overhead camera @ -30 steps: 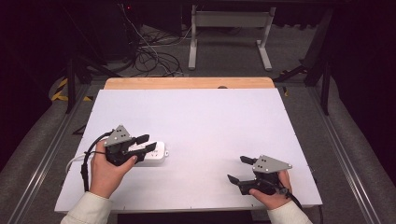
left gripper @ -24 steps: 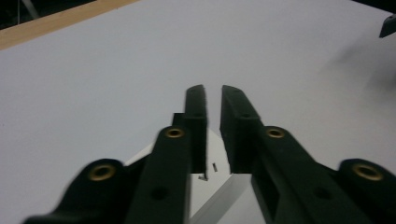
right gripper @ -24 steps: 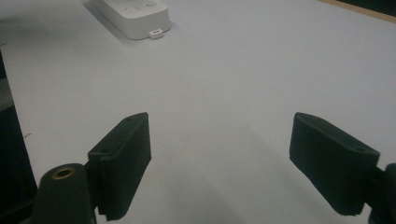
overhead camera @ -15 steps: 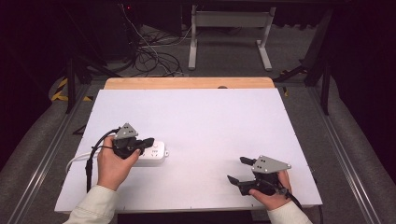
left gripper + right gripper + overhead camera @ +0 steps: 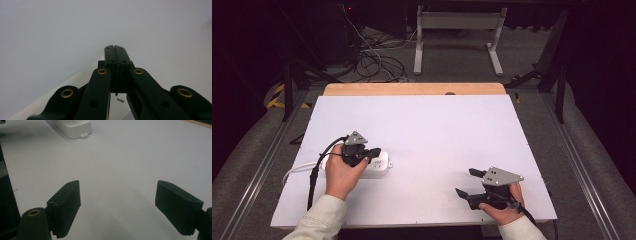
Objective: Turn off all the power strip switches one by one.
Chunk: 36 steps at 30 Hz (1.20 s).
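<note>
Step in hand: left gripper set over the power strip.
Jaws have just closed fully, tips together, nothing between them (probably to press a switch). Right gripper, well right of the strip, stands wide open, empty. Next: press down squarely.

My left gripper is pinched fully together, pads flat against each other with nothing caught between them, clear as day in the left gripper view; its jaws just finished closing; my left hand wraps the body from behind, forearm coming up from below it; my right gripper has its jaws spread wide, both pointing off toward the left one; my right hand grips it from underneath, wrist low.
</note>
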{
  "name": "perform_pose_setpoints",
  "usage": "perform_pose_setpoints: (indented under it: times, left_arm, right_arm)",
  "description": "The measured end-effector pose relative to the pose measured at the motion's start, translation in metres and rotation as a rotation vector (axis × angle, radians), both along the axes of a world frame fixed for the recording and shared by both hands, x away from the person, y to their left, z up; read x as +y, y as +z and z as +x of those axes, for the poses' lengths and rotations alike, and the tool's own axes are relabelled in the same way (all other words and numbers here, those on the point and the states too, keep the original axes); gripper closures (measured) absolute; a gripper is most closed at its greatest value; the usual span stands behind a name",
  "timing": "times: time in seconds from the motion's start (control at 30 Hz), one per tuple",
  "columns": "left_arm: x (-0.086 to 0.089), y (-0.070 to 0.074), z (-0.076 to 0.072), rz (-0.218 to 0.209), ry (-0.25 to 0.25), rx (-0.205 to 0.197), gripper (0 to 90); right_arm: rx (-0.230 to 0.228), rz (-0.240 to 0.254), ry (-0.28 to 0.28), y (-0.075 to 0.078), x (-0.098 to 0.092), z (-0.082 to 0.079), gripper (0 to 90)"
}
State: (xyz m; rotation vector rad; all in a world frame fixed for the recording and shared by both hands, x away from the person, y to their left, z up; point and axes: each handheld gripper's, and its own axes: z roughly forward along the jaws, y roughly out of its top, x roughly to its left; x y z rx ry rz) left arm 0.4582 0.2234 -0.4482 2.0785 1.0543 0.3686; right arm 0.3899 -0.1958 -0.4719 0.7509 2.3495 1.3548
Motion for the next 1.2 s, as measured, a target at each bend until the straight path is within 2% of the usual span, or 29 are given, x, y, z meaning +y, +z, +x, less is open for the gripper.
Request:
perform_pose_setpoints:
  times: [0.07, 0.13, 0.4, 0.53, 0.6, 0.7, 0.77, 0.9, 0.93, 1.0, 1.07, 1.2]
  left_arm:
    - [0.000, -0.001, 0.001, 0.003, 0.001, 0.002, 90.0]
    - [-0.001, -0.004, 0.004, 0.027, 0.000, 0.010, 90.0]
    - [-0.003, -0.009, 0.006, 0.053, 0.001, 0.015, 90.0]
    - [-0.004, -0.010, 0.006, 0.043, 0.005, 0.023, 90.0]
    - [-0.004, -0.011, 0.006, 0.059, 0.004, 0.008, 90.0]
    - [-0.004, -0.012, 0.006, 0.059, 0.005, 0.005, 90.0]
    - [-0.003, -0.013, 0.007, 0.076, 0.005, -0.002, 90.0]
    - [-0.004, -0.013, 0.006, 0.067, 0.006, 0.001, 90.0]
    - [-0.004, -0.014, 0.007, 0.079, 0.007, -0.016, 90.0]
    - [-0.004, -0.014, 0.007, 0.064, 0.007, -0.008, 90.0]
    - [-0.003, -0.014, 0.007, 0.078, -0.002, -0.016, 90.0]
    - [-0.004, -0.014, 0.006, 0.075, -0.001, -0.007, 90.0]
  right_arm:
    - [0.001, 0.000, 0.000, 0.000, 0.000, 0.000, 20.8]
    - [0.002, 0.002, 0.001, 0.000, 0.000, 0.000, 20.8]
    - [0.003, 0.001, 0.003, -0.001, 0.000, 0.000, 20.8]
    - [0.004, 0.002, 0.003, -0.001, 0.000, 0.000, 20.8]
    - [0.004, 0.002, 0.003, -0.001, 0.000, 0.000, 20.8]
    - [0.004, 0.000, 0.004, -0.001, 0.000, 0.000, 20.7]
    - [0.004, -0.001, 0.005, -0.001, 0.000, 0.000, 20.7]
    - [0.005, 0.000, 0.004, -0.001, 0.000, 0.000, 20.7]
    - [0.006, -0.003, 0.004, -0.001, 0.000, 0.000, 20.7]
    - [0.005, -0.005, 0.006, -0.001, 0.000, 0.000, 20.7]
    - [0.004, -0.005, 0.005, -0.001, 0.000, 0.000, 20.7]
    - [0.004, -0.006, 0.007, -0.001, 0.000, 0.000, 20.7]
